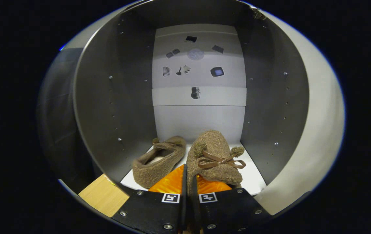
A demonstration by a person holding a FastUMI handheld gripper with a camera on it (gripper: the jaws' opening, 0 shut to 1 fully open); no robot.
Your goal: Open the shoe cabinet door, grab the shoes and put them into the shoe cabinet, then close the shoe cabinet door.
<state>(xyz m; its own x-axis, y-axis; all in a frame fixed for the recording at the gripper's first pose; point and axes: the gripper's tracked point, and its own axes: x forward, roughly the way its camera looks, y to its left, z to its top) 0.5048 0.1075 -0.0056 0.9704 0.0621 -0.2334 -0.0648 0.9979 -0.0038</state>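
Two brown fuzzy slippers are inside the open shoe cabinet [114, 97]. The left slipper [158, 162] lies on the cabinet's white floor [254, 177], with its opening facing up and its heel towards me. The right slipper [216, 156], which has a brown ribbon bow and pompoms, sits just ahead of my fingers and beside the first one. My gripper [188, 175] is shut on this slipper, its two fingers pinching the near edge. I cannot tell whether the sole rests on the floor.
Grey side walls with screw holes stand on both sides, and a white back panel [198, 97] with small stickers closes the far end. The cabinet's pale front edge [319, 130] curves on the right. A strip of light wood [102, 195] lies below the cabinet on the left.
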